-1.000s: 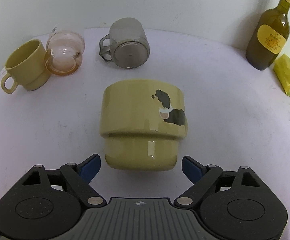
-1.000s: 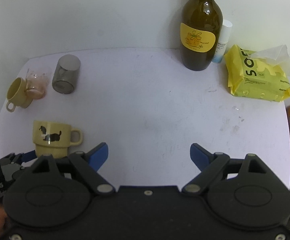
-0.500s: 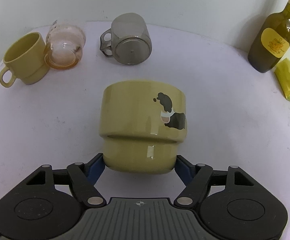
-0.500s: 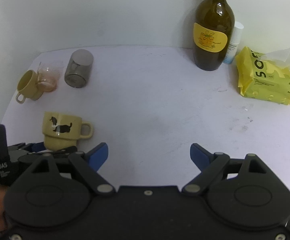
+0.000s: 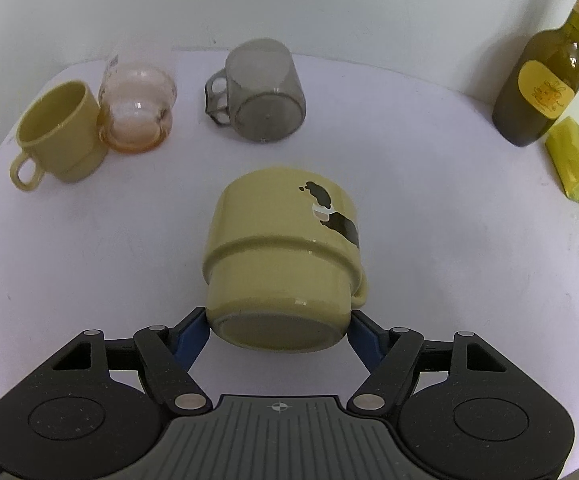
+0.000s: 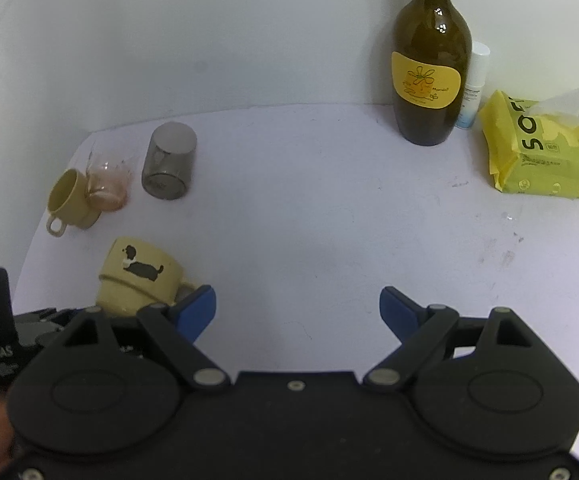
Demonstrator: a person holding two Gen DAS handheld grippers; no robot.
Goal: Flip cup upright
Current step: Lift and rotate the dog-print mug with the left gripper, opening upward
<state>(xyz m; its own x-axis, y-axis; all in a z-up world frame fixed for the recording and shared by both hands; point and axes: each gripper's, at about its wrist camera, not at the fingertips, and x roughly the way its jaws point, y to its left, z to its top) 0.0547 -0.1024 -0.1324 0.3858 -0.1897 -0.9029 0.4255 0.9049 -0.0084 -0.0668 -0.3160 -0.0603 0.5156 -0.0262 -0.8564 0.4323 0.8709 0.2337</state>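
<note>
The left gripper (image 5: 279, 330) has its blue finger pads (image 5: 188, 336) pressed against both sides of the narrow base of the yellow dog-print mug (image 5: 285, 256), which is tilted with its underside toward the camera and its mouth pointing away over the white table (image 5: 429, 208). In the right wrist view the same mug (image 6: 139, 276) leans near the table's left front edge. The right gripper (image 6: 297, 312) has its fingers spread wide, with nothing between them. Beyond the held mug, a plain yellow cup (image 5: 55, 132) stands touching a pinkish glass (image 5: 137, 114), and a grey translucent cup (image 5: 263, 92) sits just beside them. An olive wine bottle (image 6: 431, 60) and a yellow tissue pack (image 6: 541, 152) are at the far right.
</note>
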